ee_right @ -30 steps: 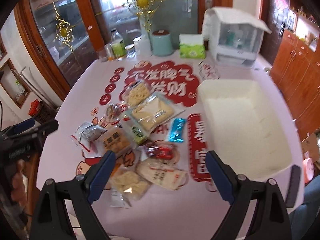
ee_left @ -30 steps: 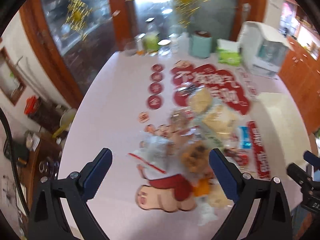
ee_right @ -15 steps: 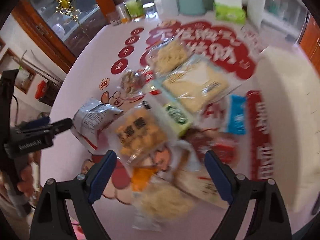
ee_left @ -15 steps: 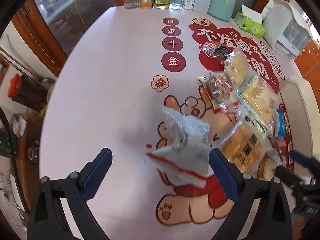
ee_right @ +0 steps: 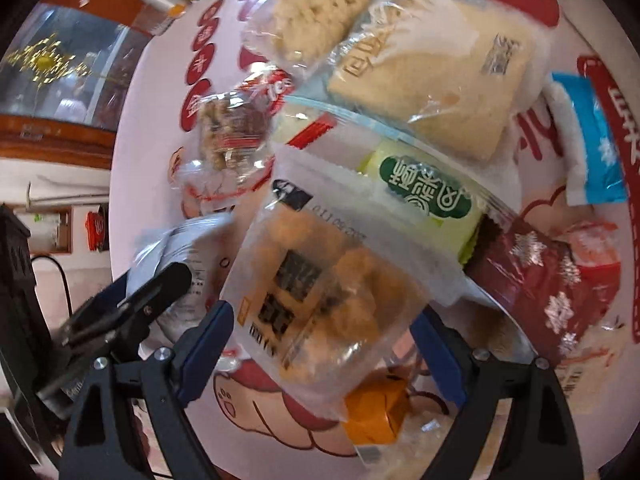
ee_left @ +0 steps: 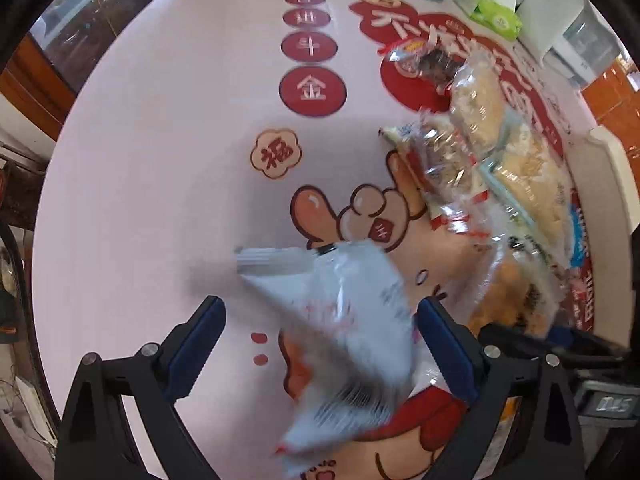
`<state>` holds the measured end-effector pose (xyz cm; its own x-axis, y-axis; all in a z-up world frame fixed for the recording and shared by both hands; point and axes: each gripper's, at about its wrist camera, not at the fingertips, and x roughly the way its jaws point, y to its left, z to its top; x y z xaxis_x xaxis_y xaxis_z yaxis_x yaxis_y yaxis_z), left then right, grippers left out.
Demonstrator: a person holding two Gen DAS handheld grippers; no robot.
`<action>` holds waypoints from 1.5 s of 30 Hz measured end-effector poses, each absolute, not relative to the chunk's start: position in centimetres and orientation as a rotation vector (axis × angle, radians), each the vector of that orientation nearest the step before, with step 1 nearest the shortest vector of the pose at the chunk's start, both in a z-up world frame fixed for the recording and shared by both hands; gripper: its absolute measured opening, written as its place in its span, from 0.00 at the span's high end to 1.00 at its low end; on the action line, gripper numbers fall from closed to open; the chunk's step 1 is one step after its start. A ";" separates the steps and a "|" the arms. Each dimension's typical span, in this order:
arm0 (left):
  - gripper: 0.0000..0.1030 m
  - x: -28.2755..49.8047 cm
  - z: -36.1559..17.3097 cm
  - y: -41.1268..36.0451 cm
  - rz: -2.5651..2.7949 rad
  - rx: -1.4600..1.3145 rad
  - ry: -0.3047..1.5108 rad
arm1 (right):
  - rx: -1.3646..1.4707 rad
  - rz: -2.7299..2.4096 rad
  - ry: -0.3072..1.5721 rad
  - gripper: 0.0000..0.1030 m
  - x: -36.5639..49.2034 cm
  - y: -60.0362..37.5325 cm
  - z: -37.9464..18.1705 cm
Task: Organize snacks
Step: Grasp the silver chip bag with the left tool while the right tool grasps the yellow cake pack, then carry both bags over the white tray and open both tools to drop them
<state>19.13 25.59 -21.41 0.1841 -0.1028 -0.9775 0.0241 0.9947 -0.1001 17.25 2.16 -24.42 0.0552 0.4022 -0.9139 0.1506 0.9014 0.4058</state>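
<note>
On pink printed tablecloth (ee_left: 168, 128), every snack still loose; nothing sorted. Your left gripper (ee_left: 320, 344) spread, just narrowing, around crinkled silver-white packet (ee_left: 344, 320); right gripper (ee_right: 324, 344) spread, straddling clear bag of golden puffs (ee_right: 320, 280). White bin (ee_left: 612, 176), three o'clock, awaits.

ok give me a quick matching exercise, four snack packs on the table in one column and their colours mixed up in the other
Things:
1. pack between the left gripper's fingers
2. pack between the right gripper's fingers
3. slim wrapper
4. snowflake pack

Colours:
A. dark red
B. clear, golden pieces inside
C. bright blue and white
D. pale silvery white

Pairs: 1-D, 2-B, 3-C, 4-A
</note>
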 end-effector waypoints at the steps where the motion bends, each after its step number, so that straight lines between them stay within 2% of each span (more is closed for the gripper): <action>1: 0.17 19.2 -21.9 25.6 -0.088 -0.063 1.391 | 0.450 0.204 1.508 0.11 17.3 2.4 -24.4; 3: 0.29 19.1 -23.0 25.7 -0.093 -0.064 1.426 | 0.429 0.192 1.506 0.13 17.4 2.9 -24.4; 4: 0.35 18.9 -22.8 25.5 -0.099 -0.041 1.388 | 0.412 0.185 1.502 0.15 17.4 3.2 -24.3; 5: 0.43 18.7 -22.8 25.3 -0.101 -0.019 1.381 | 0.391 0.182 1.496 0.21 17.3 3.4 -23.8; 6: 0.47 18.6 -22.8 25.1 -0.102 -0.002 1.376 | 0.379 0.188 1.487 0.24 17.4 3.6 -23.5; 7: 0.51 18.5 -22.8 25.1 -0.098 0.001 1.368 | 0.385 0.206 1.472 0.31 17.5 3.6 -23.4; 8: 0.53 18.3 -22.7 25.0 -0.092 0.003 1.363 | 0.399 0.219 1.460 0.39 17.5 3.5 -23.2; 10: 0.58 17.8 -22.5 24.9 -0.075 0.017 1.361 | 0.401 0.232 1.433 0.48 17.7 3.2 -22.8; 14: 0.60 16.3 -20.7 24.5 -0.031 0.052 1.313 | 0.349 0.250 1.379 0.59 17.5 2.8 -21.3; 21: 0.60 13.9 -14.3 22.3 -0.027 0.071 1.188 | 0.269 0.282 1.282 0.62 15.7 1.3 -17.9; 27: 0.60 11.7 -8.8 18.4 -0.094 0.080 1.091 | 0.224 0.297 1.146 0.64 11.6 -1.9 -12.9; 36: 0.60 9.7 -2.7 5.8 -0.306 0.126 0.985 | 0.190 0.152 0.939 0.64 6.1 -10.8 -6.1; 45: 0.60 10.9 -1.7 -10.5 -0.432 0.168 0.931 | 0.182 -0.072 0.804 0.64 3.7 -23.2 -3.0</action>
